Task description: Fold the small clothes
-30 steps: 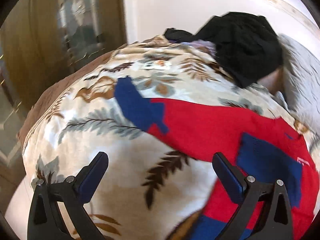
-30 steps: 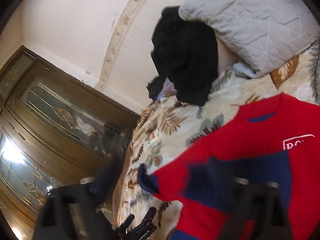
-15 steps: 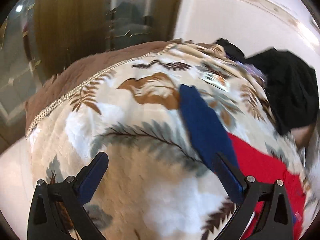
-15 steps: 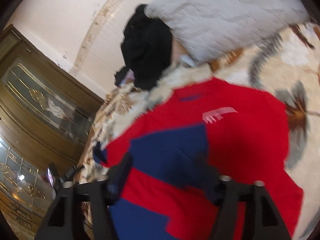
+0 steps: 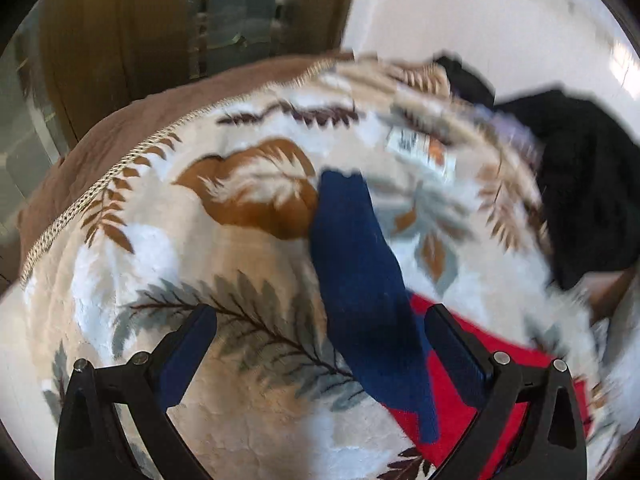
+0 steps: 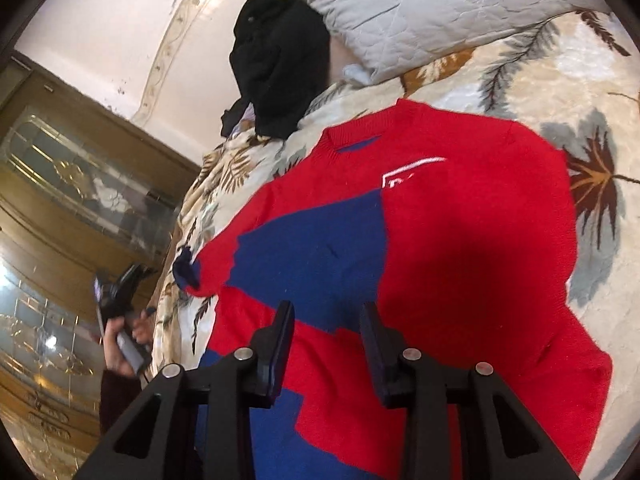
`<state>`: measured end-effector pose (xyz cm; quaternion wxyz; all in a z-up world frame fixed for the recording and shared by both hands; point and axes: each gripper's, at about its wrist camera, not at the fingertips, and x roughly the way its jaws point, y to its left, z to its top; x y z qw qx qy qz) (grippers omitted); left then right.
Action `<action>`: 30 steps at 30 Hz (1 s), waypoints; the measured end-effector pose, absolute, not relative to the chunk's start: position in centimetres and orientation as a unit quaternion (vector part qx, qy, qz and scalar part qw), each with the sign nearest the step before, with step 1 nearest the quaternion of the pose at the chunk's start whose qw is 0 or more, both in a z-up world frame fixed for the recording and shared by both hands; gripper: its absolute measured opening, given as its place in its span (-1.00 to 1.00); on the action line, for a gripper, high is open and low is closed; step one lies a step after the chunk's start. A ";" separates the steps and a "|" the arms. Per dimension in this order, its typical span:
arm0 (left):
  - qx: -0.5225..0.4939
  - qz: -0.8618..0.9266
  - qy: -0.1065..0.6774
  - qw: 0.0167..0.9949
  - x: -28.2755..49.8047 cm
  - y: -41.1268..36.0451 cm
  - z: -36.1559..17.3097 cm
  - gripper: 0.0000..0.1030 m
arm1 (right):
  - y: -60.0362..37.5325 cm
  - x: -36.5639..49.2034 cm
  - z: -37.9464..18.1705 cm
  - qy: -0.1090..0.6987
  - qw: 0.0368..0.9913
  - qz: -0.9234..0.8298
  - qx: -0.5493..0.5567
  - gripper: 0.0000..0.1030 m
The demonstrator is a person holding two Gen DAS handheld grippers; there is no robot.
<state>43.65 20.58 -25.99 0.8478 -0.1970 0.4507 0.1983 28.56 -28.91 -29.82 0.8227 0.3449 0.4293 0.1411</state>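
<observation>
A red knitted sweater with navy blue blocks [image 6: 460,240] is lying spread flat, front up, on the bed's cream plush blanket printed with brown and grey leaves [image 5: 224,416], its neckline pointing toward the head of the bed. One navy blue sleeve [image 5: 360,280] is stretching out across the blanket toward the bed's brown side edge. The right gripper [image 6: 326,344] is hovering low over the sweater's lower front, its jaws narrow and closing, with the red and blue knit lying below them; the pads are not yet pressing on any cloth. The left gripper [image 5: 320,340] is hanging over the sleeve, jaws standing wide and gripping nothing. A heap of black clothing [image 6: 280,56] is sitting at the head of the bed, just beside a grey quilted pillow [image 6: 420,12].
</observation>
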 end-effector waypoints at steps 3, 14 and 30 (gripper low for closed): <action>-0.159 0.238 0.468 0.836 45.2 19.5 -26.5 1.00 | -29.5 28.5 -30.1 0.427 0.820 0.140 0.355 -0.28; -0.224 0.215 0.478 0.821 46.1 21.1 -29.0 -0.79 | -30.2 28.5 -30.5 0.426 0.830 0.114 0.342 -0.28; -0.041 -0.092 0.355 0.929 39.5 -0.1 -17.2 -0.84 | -34.2 27.9 -30.6 0.397 0.823 0.045 0.403 -0.28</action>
